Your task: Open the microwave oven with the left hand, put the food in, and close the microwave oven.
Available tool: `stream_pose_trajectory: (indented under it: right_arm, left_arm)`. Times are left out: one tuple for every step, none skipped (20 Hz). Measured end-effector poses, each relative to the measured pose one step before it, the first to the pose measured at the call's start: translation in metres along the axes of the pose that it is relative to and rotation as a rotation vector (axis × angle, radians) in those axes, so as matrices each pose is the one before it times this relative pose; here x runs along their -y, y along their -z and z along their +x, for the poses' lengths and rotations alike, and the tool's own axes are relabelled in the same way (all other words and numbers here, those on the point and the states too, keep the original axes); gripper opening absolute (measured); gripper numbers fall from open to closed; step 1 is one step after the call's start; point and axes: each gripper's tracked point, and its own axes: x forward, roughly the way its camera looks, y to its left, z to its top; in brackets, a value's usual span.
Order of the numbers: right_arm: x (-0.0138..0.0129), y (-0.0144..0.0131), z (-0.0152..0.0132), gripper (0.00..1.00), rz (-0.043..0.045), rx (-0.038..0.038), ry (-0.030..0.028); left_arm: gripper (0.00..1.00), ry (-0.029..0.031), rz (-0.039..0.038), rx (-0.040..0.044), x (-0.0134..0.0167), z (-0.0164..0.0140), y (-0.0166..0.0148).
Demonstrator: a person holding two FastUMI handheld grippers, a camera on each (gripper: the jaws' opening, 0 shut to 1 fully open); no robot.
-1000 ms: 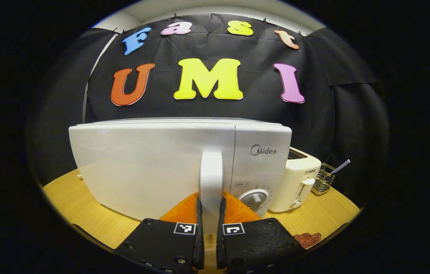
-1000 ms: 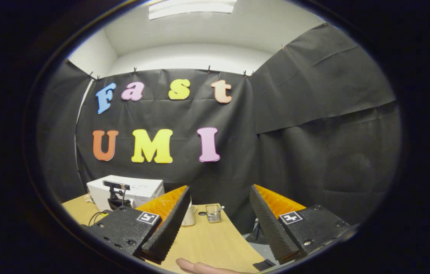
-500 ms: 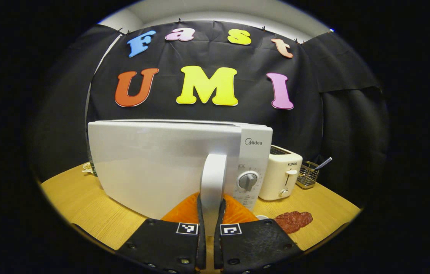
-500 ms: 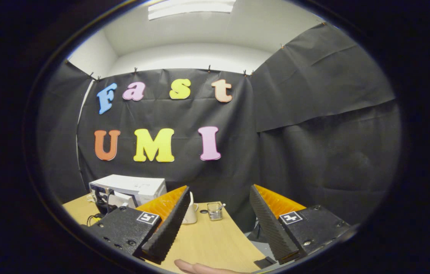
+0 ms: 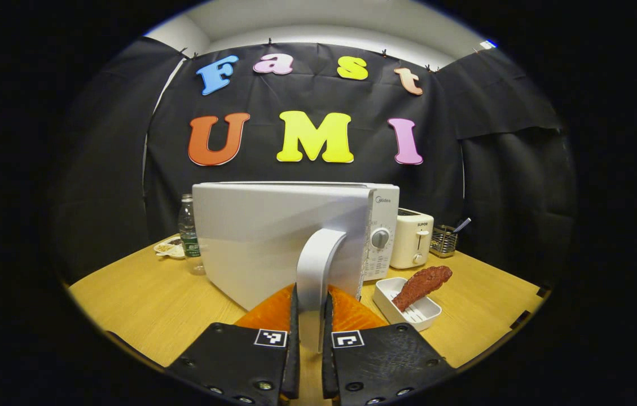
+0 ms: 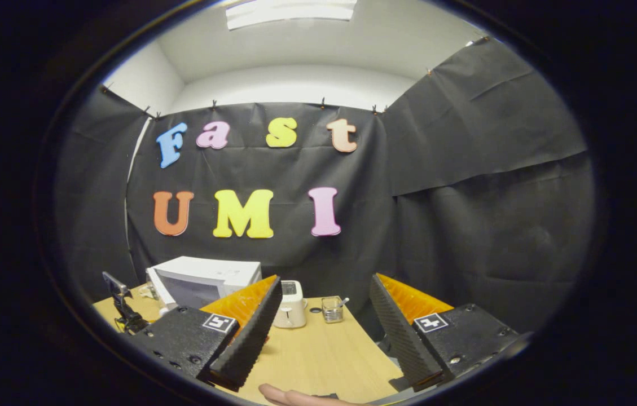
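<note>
Left gripper (image 5: pixel 308 338) is clamped on the microwave door handle (image 5: pixel 315 265), both fingers pressing its sides, door (image 5: pixel 273 237) swung partly out from the microwave oven (image 5: pixel 380 225). Right gripper (image 6: pixel 324 332) hangs with fingers wide apart, holding nothing, above the worktop's near edge.

Food: a reddish-brown meat piece (image 5: pixel 422 282) lying tilted across a white tray (image 5: pixel 408 307), on the worktop (image 5: pixel 143 299) just right of the door and in front of the control panel (image 5: pixel 379 248).

Risks, as I judge them:
- Grip sits low on the curved handle; pulling off the door's arc could slip the fingers off.
- A hard tug may drag the whole oven across the worktop.
- Tray sits close to the door's free edge; meat overhangs the tray rim and could roll off if bumped.
- Door may not yet be open enough for loading; cavity is hidden behind it.

Around: cream toaster (image 5: pixel 411 239) beside the oven's right side, wire basket (image 5: pixel 445 241) further right near the back edge, water bottle (image 5: pixel 187 225) and small dish (image 5: pixel 168 248) to the oven's left. A fingertip (image 6: pixel 290 395) shows at the bottom of the right gripper view. Nothing blocks the right gripper's path to the tray that I can see.
</note>
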Motion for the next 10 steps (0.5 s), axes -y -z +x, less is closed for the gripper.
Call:
stream_pose_trajectory:
  right_arm:
    - [-0.00535, 0.00043, -0.00066, 0.99, -0.00001, 0.00044, -0.00769]
    - [-0.00364, 0.00085, -0.00096, 1.0, 0.00135, 0.00149, -0.00612]
    - [-0.00336, 0.00052, -0.00091, 1.0, 0.00291, 0.00327, -0.0055]
    - [-0.0035, 0.00039, -0.00085, 1.0, 0.00287, 0.00263, -0.00403]
    - [-0.0036, 0.00197, -0.0006, 0.99, 0.00118, -0.00037, -0.00554]
    - [-0.00352, 0.00165, -0.00062, 0.99, 0.00075, -0.0008, -0.00735]
    - [-0.00441, 0.00351, 0.00016, 0.99, -0.00084, -0.00245, -0.00764]
    - [-0.00328, 0.00351, 0.00092, 0.99, -0.00427, -0.00518, -0.00668]
    - [-0.00373, 0.00442, 0.00098, 1.0, -0.00603, -0.00791, -0.00465]
    - [-0.00285, 0.00433, 0.00164, 0.99, -0.00552, -0.00909, -0.00414]
  left_arm:
    - [0.19, -0.00602, 0.00659, 0.00832, -0.00911, -0.00713, 0.00057]
    - [0.19, -0.01209, 0.00445, -0.00366, -0.0094, -0.00853, 0.00345]
    - [0.19, -0.00113, -0.01229, -0.00718, -0.00673, -0.01265, 0.00332]
    - [0.22, -0.0106, -0.00509, 0.00387, -0.01096, -0.00822, -0.00005]
    - [0.32, -0.00793, 0.0036, 0.00699, -0.00764, -0.0128, -0.00144]
    - [0.39, -0.04093, 0.01643, 0.02029, -0.0185, -0.01119, -0.00344]
    - [0.64, -0.03305, 0.0138, 0.00408, -0.0183, -0.00822, -0.0003]
    - [0.56, 0.00246, -0.00671, -0.01412, -0.01023, -0.00593, 0.00395]
    - [0.58, -0.01775, -0.00933, -0.00192, -0.01224, -0.0114, -0.00108]
    - [0.67, -0.03272, 0.00357, 0.00337, -0.01574, -0.00752, 0.00005]
